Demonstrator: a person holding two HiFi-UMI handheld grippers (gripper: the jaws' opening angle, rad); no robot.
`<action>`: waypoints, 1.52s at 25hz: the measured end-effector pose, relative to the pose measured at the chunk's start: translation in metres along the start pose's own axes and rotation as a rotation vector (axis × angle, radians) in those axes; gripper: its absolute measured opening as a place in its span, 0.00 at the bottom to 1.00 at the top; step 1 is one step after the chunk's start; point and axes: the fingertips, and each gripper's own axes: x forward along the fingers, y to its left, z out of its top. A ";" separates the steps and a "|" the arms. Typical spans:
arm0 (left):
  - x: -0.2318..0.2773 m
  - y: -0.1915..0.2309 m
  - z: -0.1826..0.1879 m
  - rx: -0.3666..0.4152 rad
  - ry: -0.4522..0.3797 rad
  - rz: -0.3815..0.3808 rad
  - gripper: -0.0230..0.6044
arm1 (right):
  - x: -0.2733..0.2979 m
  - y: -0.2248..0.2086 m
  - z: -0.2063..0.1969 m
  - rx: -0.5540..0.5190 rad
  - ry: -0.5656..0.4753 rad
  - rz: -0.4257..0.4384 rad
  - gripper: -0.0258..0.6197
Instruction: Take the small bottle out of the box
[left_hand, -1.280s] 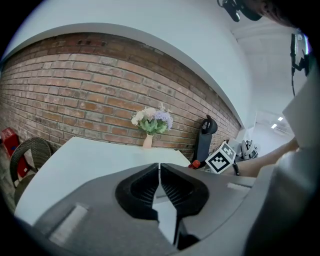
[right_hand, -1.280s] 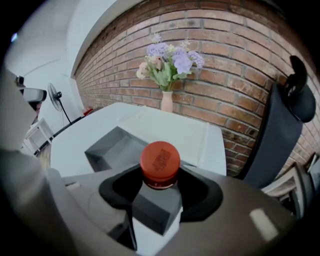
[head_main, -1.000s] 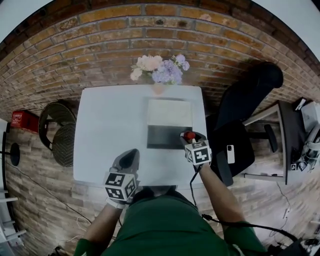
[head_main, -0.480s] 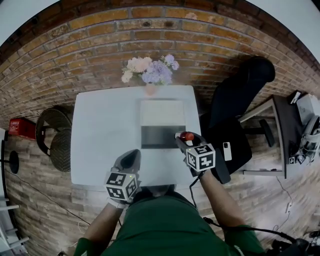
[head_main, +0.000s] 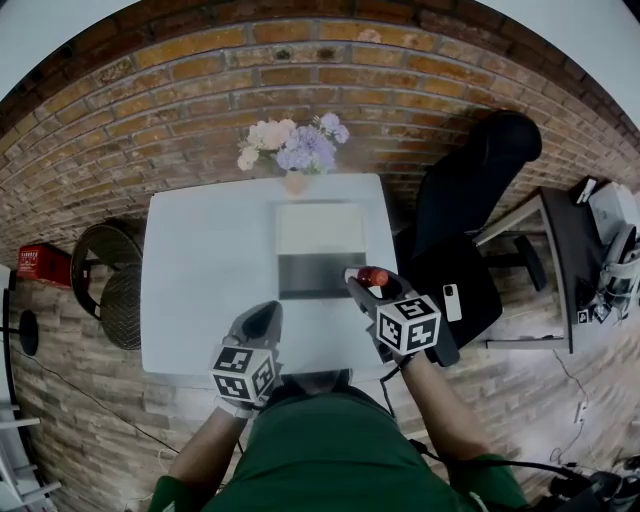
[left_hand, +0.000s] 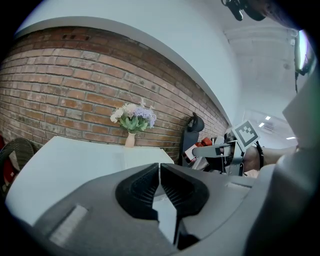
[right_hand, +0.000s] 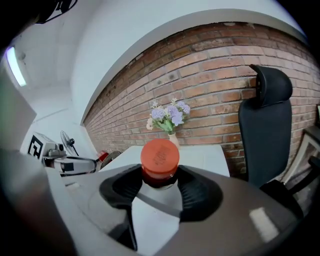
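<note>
A small bottle with a red cap (head_main: 373, 277) (right_hand: 159, 157) sits between the jaws of my right gripper (head_main: 365, 284) (right_hand: 161, 188), which is shut on it. The bottle is held just off the near right corner of the open box (head_main: 320, 275), whose dark inside shows no contents and whose white lid (head_main: 320, 228) lies folded back toward the wall. My left gripper (head_main: 262, 314) (left_hand: 159, 173) hovers over the table's near edge, left of the box, with its jaws shut on nothing.
The box rests on a white table (head_main: 200, 270) with a vase of flowers (head_main: 295, 152) at its far edge against a brick wall. A black office chair (head_main: 480, 190) stands right of the table, a wicker chair (head_main: 110, 275) to its left.
My right gripper has drawn back toward me and rightward with the bottle, from over the box's right edge to just outside its corner. The left gripper has hardly moved.
</note>
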 end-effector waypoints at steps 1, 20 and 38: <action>0.000 -0.001 0.000 0.001 -0.001 -0.001 0.06 | -0.002 0.001 0.003 0.005 -0.009 0.003 0.38; -0.006 -0.010 0.001 -0.005 -0.002 -0.009 0.06 | -0.048 0.014 0.036 0.169 -0.185 0.093 0.38; -0.018 0.001 0.033 -0.039 -0.080 0.011 0.06 | -0.085 0.018 0.073 0.406 -0.398 0.208 0.38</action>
